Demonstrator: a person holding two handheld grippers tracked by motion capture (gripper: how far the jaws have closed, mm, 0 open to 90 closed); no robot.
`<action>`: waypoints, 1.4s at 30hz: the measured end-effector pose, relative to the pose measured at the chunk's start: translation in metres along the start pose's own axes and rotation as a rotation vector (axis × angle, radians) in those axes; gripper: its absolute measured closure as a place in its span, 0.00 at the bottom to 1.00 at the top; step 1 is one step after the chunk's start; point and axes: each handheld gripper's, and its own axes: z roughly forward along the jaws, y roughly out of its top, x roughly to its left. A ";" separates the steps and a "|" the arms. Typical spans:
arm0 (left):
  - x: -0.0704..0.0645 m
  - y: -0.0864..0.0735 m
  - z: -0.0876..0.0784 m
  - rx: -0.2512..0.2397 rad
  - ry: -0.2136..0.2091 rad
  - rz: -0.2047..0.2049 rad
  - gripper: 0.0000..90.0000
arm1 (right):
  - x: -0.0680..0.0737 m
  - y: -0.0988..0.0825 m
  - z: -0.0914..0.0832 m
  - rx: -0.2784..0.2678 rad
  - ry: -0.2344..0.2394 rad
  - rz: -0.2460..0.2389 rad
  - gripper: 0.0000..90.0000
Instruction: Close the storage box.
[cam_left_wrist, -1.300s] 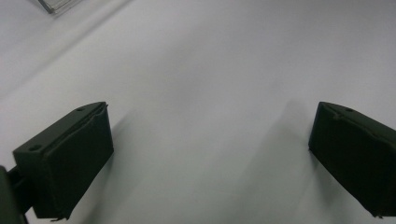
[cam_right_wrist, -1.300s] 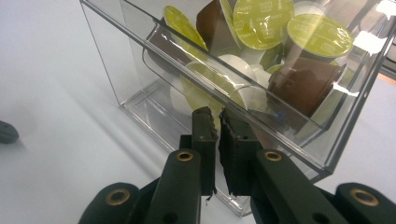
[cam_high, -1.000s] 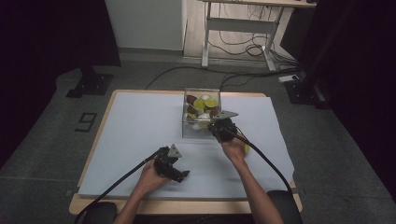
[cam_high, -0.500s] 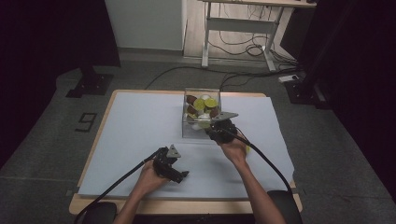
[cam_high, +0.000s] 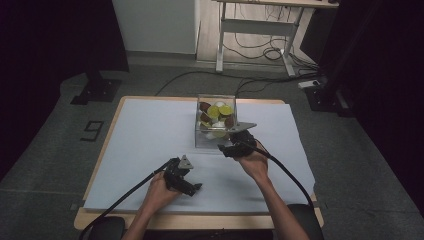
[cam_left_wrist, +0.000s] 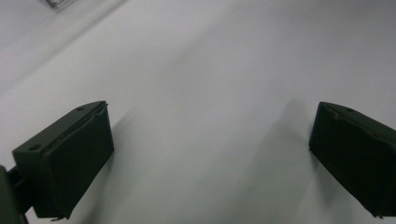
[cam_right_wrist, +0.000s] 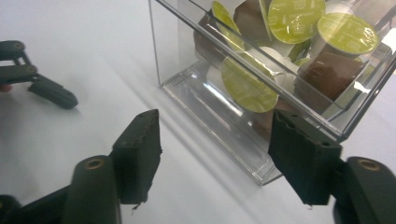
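A clear plastic box (cam_high: 215, 122) stands at the back middle of the white sheet (cam_high: 145, 135), filled with several coffee capsules, some with lime-green lids (cam_right_wrist: 247, 84) and some brown (cam_right_wrist: 331, 70). My right gripper (cam_high: 223, 148) is open just in front of the box's near wall. In the right gripper view its jaws (cam_right_wrist: 215, 158) straddle the bottom front corner of the box (cam_right_wrist: 210, 98) with nothing between them. My left gripper (cam_high: 196, 188) rests low over the sheet near the front edge. It is open (cam_left_wrist: 210, 163) with bare sheet between its jaws.
The sheet covers most of a wooden table (cam_high: 96, 167). In the right gripper view the left gripper (cam_right_wrist: 39, 81) shows at the far left. A corner of the clear box (cam_left_wrist: 60, 3) sits at the top left of the left gripper view. Beyond the table are cables and desk legs (cam_high: 250, 45).
My right gripper has slid slightly left and nearer along the box's front. The left gripper has stayed put.
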 end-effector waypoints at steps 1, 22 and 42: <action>0.000 0.000 0.000 0.001 0.000 0.001 0.00 | 0.001 0.000 -0.002 0.001 0.000 -0.003 0.36; 0.000 0.000 0.000 -0.002 -0.001 -0.002 0.00 | -0.007 -0.018 -0.036 0.031 -0.019 0.005 0.23; 0.000 0.000 0.000 -0.002 -0.002 -0.003 0.00 | -0.024 -0.054 -0.061 0.055 -0.102 0.046 0.19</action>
